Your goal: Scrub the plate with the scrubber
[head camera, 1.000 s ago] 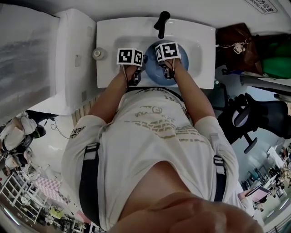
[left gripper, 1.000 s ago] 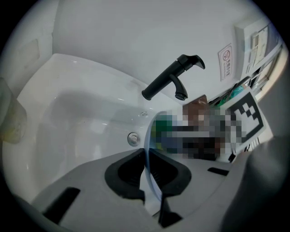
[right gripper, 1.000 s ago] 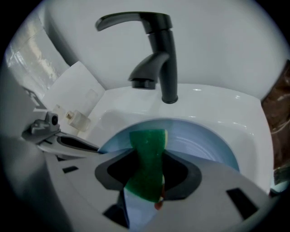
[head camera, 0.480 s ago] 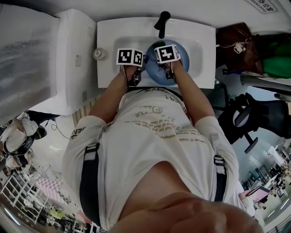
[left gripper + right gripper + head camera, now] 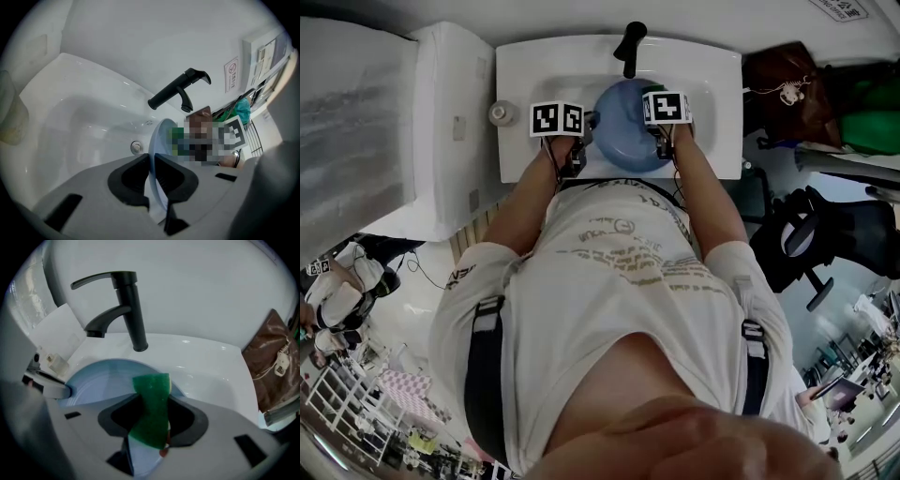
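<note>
Arms: both reach forward into the white sink [image 5: 517, 94].
Left gripper [image 5: 152, 160]: angled downward, jaws pinching the left rim of the blue plate [image 5: 623, 120]. They have just eased open a touch. The plate sits tilted in the basin.
Right gripper [image 5: 153, 400]: pointed steeply down, jaws clamped on the green scrubber [image 5: 150, 420] at the plate's right rim.
Change: right gripper has slid from the plate's middle to its right edge.
Views: only the left gripper view shows the drain [image 5: 136, 147]. Only the right gripper view shows the scrubber.

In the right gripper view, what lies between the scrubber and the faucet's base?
The plate's far edge, then a bare strip of white sink. The right gripper view shows it, with the scrubber below and the faucet above.
</note>
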{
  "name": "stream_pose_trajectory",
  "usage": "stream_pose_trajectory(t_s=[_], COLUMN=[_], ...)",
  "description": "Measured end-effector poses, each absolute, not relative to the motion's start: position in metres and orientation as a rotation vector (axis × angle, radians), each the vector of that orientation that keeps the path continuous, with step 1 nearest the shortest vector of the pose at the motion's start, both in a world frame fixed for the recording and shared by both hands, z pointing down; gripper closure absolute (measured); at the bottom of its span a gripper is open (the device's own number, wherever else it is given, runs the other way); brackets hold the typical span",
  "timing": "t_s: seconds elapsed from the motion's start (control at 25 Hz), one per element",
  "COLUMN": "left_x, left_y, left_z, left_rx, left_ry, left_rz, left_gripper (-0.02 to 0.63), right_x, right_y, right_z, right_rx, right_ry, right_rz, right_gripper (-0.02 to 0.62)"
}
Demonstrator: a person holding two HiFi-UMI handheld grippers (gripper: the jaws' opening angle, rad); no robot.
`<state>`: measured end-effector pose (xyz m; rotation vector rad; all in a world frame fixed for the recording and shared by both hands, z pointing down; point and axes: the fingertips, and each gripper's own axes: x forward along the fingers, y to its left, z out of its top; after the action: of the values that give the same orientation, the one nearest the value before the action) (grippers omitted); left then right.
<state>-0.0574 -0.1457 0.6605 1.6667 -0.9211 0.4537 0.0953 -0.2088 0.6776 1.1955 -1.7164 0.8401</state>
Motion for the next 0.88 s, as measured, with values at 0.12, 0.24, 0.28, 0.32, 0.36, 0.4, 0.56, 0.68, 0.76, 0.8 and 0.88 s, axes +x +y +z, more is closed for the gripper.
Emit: stream_pose_trajectory(t_s=[0.12,0.24,0.28,0.32,0.36,0.4,0.56,0.68,0.76,0.8,0.88], left_x=[-0.062,-0.068,-0.07,-0.072,-0.075,-0.077,-0.082,-0.08,-0.079,-0.078,-0.075], left_y=[-0.15,-0.154,-0.155,-0.157,-0.158,-0.16,-0.164,-0.162,-0.161,-0.16,-0.16], left_z=[0.66,0.66,0.66,0.66,0.659,0.659,0.659,0.66,0.659,0.659,0.657], left_rx=[1.66,1.649,1.641,1.633,1.624,1.615,1.587,1.591,1.6,1.607,1.633], left_ry=[-0.944,-0.971,-0.981,-0.991,-1.001,-1.011,-1.034,-1.009,-0.996,-0.99,-0.976], left_rz=[0.438,0.42,0.408,0.39,0.367,0.339,0.288,0.301,0.302,0.305,0.315], left_gripper=[0.565,0.565,0.565,0.565,0.565,0.561,0.56,0.558,0.558,0.557,0.557], right_x=[0.109,0.117,0.118,0.12,0.121,0.121,0.118,0.118,0.119,0.118,0.112], right_y=[-0.204,-0.199,-0.197,-0.194,-0.191,-0.188,-0.175,-0.174,-0.176,-0.178,-0.181], right_z=[0.681,0.685,0.687,0.688,0.69,0.69,0.691,0.694,0.694,0.694,0.694], right_rx=[1.215,1.231,1.233,1.234,1.233,1.23,1.21,1.221,1.224,1.221,1.197], right_ry=[-1.69,-1.678,-1.677,-1.675,-1.674,-1.672,-1.676,-1.669,-1.666,-1.668,-1.683], right_rz=[0.87,0.922,0.945,0.966,0.983,0.991,0.974,0.98,0.978,0.977,1.006], right_gripper=[0.413,0.413,0.413,0.413,0.413,0.413,0.413,0.413,0.412,0.413,0.413])
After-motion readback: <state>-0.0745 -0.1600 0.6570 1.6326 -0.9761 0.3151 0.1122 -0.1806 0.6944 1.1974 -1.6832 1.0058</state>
